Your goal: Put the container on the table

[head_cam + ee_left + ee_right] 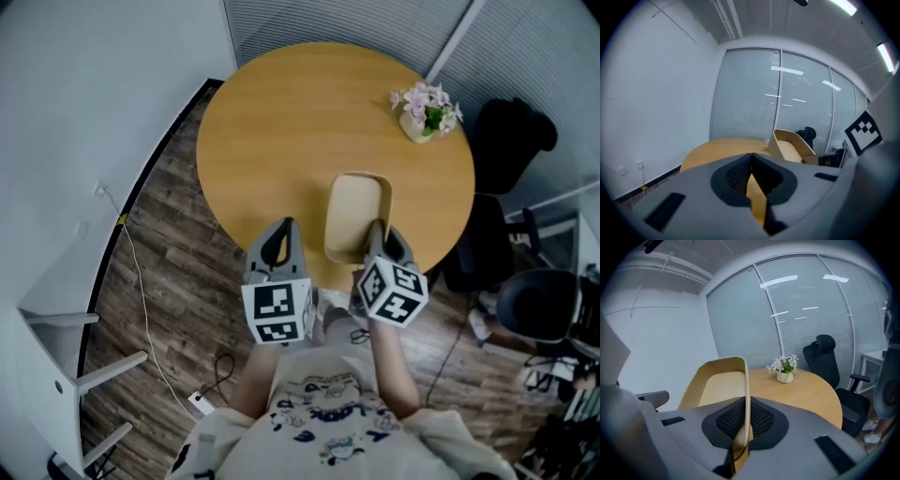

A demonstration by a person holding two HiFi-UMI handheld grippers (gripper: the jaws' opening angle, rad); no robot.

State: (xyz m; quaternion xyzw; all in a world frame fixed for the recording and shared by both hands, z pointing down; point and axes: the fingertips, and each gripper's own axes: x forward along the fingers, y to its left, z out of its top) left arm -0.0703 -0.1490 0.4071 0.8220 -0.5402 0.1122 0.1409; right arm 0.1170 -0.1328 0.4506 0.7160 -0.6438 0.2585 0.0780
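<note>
Right gripper [378, 232], forearm extended forward, jaws clamped on the rim of the container [356, 211] at 5 o'clock on the table [281, 122]; left gripper [278, 242] at 7 o'clock, jaws closed, empty.
</note>
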